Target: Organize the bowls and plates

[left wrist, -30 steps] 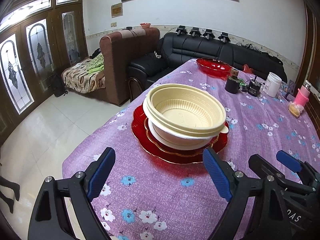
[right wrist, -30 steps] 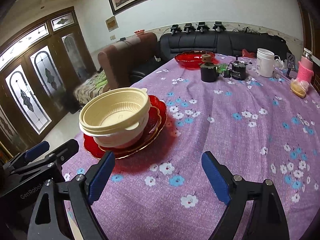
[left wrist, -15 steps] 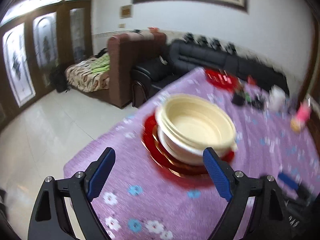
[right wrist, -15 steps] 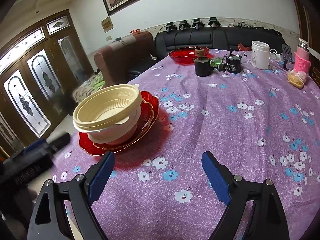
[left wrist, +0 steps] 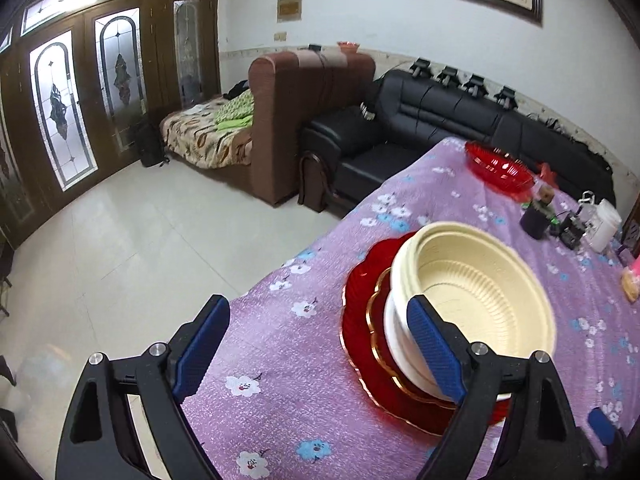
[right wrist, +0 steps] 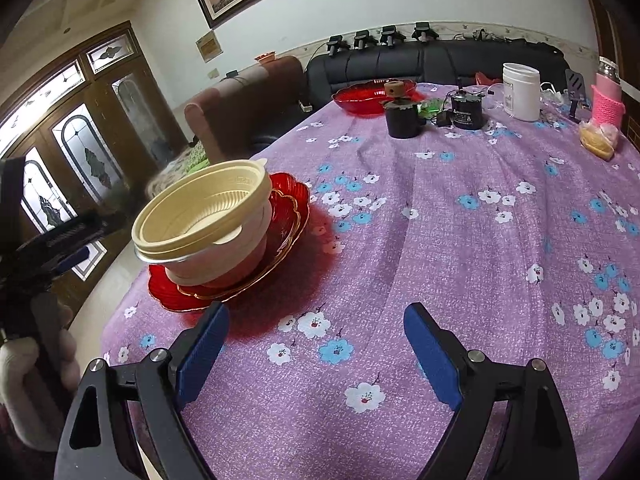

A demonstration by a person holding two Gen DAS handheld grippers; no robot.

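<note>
Bowls [right wrist: 204,204] sit nested, cream over white, on two red plates [right wrist: 288,216] at the near corner of the purple flowered tablecloth [right wrist: 460,240], so most of the gathering looks done. Both tools are empty-handed: the left gripper [left wrist: 316,340] gapes wide with its right finger in front of the stack, and the right gripper [right wrist: 316,344] is spread wide over bare cloth just beside it. The top bowl is ribbed inside with a small tab on its rim (thin plastic, I'd guess). Far across the table a red dish [right wrist: 372,96] stands apart near a black pot [right wrist: 402,120] and white jar [right wrist: 520,96]; it may be what's left.
</note>
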